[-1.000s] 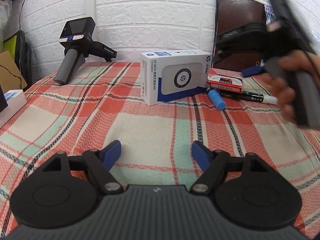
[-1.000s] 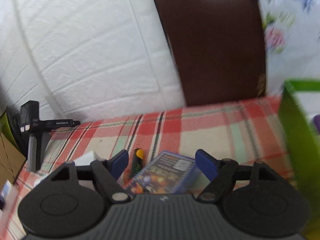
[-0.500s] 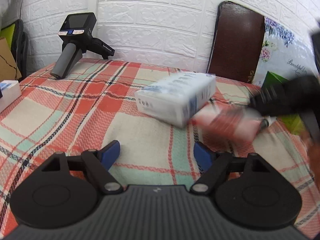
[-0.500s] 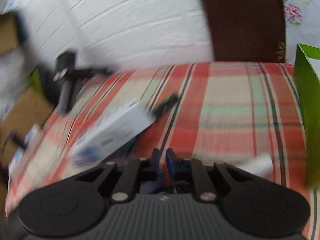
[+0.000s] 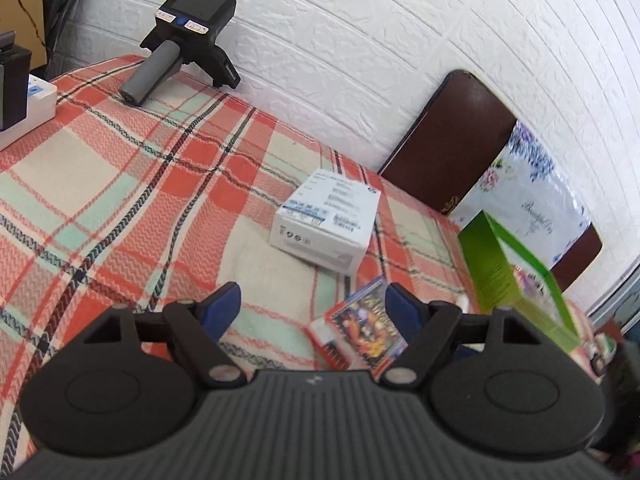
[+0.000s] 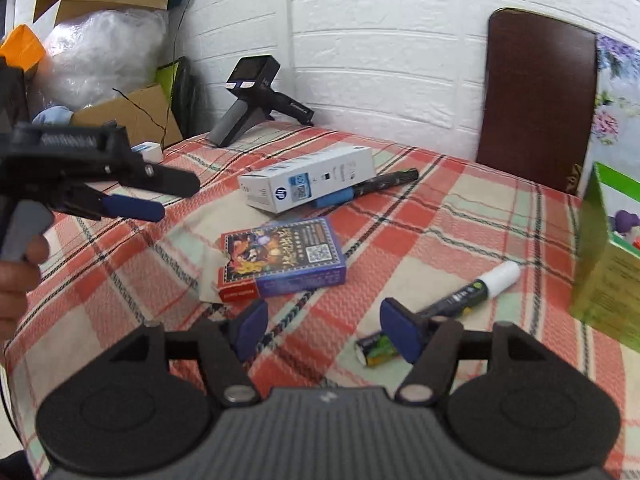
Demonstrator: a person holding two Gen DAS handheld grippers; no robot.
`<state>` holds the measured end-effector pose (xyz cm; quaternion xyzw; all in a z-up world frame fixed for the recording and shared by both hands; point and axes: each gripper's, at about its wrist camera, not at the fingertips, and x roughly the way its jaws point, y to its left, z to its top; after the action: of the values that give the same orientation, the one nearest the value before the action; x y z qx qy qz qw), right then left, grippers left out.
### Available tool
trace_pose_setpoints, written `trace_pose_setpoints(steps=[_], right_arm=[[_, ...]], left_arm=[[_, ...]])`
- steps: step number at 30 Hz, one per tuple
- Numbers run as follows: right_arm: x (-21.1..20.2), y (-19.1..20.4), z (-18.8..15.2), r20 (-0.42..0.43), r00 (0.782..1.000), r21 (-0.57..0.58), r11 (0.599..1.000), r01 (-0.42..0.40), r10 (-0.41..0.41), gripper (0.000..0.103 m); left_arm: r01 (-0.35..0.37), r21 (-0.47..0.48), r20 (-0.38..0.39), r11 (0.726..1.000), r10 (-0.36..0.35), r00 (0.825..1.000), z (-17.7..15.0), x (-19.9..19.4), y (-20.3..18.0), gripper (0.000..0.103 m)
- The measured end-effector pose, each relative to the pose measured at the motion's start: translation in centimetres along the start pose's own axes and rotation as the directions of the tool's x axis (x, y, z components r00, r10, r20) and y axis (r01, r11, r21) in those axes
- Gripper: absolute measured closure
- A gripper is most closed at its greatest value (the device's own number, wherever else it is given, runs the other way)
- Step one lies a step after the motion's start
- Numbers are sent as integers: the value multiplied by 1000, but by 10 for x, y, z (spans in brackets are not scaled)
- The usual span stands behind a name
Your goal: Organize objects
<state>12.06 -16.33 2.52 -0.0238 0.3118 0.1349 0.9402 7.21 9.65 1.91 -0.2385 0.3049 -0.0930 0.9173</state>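
Note:
A white HP box [image 6: 310, 184] lies on its side on the plaid cloth; it also shows in the left wrist view [image 5: 326, 220]. A blue-and-red card box [image 6: 280, 256] lies in front of it, also in the left wrist view [image 5: 362, 328]. A white-capped marker [image 6: 472, 290] and a small battery [image 6: 376, 350] lie by my right gripper [image 6: 324, 330], which is open and empty. A black marker [image 6: 386, 180] and a blue cylinder [image 6: 332, 199] lie behind the HP box. My left gripper [image 5: 310, 306] is open and empty above the cloth; it shows at left in the right wrist view [image 6: 160, 196].
A green open box [image 6: 604, 264] stands at the right, also in the left wrist view [image 5: 516, 276]. A spare black handheld gripper [image 6: 256, 100] rests at the back by the brick wall. A brown chair back [image 6: 536, 92] stands behind the table. Cardboard boxes [image 6: 132, 116] sit at the left.
The HP box has tipped over onto its side. My right gripper was shut half a second ago and is now open, with the card box lying on the cloth. Both views have swung.

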Motion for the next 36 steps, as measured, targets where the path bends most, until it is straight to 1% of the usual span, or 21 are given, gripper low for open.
trace_pose_setpoints(steps=[2, 3, 5, 6, 7, 8, 9, 10, 11, 14, 15, 17, 18, 19, 20, 21, 23, 26, 30, 33, 36], right_arm=[[13, 1, 5, 0, 1000, -4, 1000, -18, 18, 28], [20, 3, 8, -2, 1000, -19, 1000, -22, 22, 24], [34, 8, 11, -6, 1000, -67, 998, -16, 16, 10], [41, 10, 12, -16, 1000, -85, 996, -15, 14, 7], [48, 10, 13, -35, 999, -91, 995, -30, 27, 7], [56, 10, 14, -60, 997, -91, 994, -58, 53, 6], [59, 11, 16, -66, 995, -94, 992, -79, 73, 5], [62, 13, 17, -69, 994, -107, 990, -94, 87, 4], [64, 16, 19, -70, 993, -128, 987, -102, 94, 4], [69, 25, 22, -68, 992, -177, 977, -115, 105, 4], [70, 26, 23, -69, 992, -178, 977, -118, 107, 5], [73, 27, 25, -70, 992, -164, 980, -115, 105, 5], [74, 29, 25, -69, 992, -152, 981, -116, 107, 8], [74, 31, 26, -68, 991, -137, 983, -126, 117, 17], [72, 33, 25, -64, 990, -127, 983, -130, 123, 25], [69, 38, 24, -61, 993, -129, 986, -109, 102, 26], [60, 45, 19, -53, 996, -129, 989, -74, 68, 27], [38, 47, 4, -58, 996, -100, 992, -76, 71, 30], [-10, 49, -26, -69, 995, -146, 986, -77, 67, 31], [-46, 40, -54, -63, 998, -144, 989, -18, 9, 31], [-76, 15, -73, -52, 995, -53, 995, 87, -90, 30]], left_arm=[[12, -5, -52, 1000, -12, 999, 3, 6, -7, 23], [1, 4, -83, 1000, -1, 997, 3, 12, -12, 24], [-35, 25, -153, 999, 38, 988, -1, 23, -18, 26], [-47, 25, -183, 999, 51, 982, -4, 29, -20, 26], [-54, 15, -206, 998, 56, 977, -7, 34, -19, 26], [-60, 22, -194, 998, 63, 979, -10, 35, -21, 28], [-66, 38, -185, 997, 72, 980, -10, 36, -23, 29], [-73, 47, -186, 996, 81, 979, -10, 38, -24, 33], [-74, 42, -186, 996, 80, 979, -9, 39, -23, 34], [-63, -6, -197, 998, 61, 978, 0, 40, -14, 35], [-74, -18, -192, 997, 69, 979, 3, 40, -11, 34], [-97, -12, -177, 995, 94, 980, 8, 40, -9, 35], [-97, -8, -183, 995, 94, 979, 9, 43, -9, 37], [-91, -7, -202, 996, 88, 975, 9, 50, -10, 50], [-104, 7, -207, 995, 103, 973, 7, 53, -12, 55], [-123, 34, -196, 992, 128, 972, 6, 52, -17, 55], [-124, 77, -203, 989, 138, 969, 1, 47, -25, 56], [-89, 96, -242, 991, 110, 964, -13, 31, -28, 57], [-15, 158, -301, 987, 63, 951, -46, 9, -47, 56], [65, 222, -362, 973, 20, 932, -67, 7, -78, 56], [174, 280, -427, 944, -39, 903, -83, 25, -116, 56]])
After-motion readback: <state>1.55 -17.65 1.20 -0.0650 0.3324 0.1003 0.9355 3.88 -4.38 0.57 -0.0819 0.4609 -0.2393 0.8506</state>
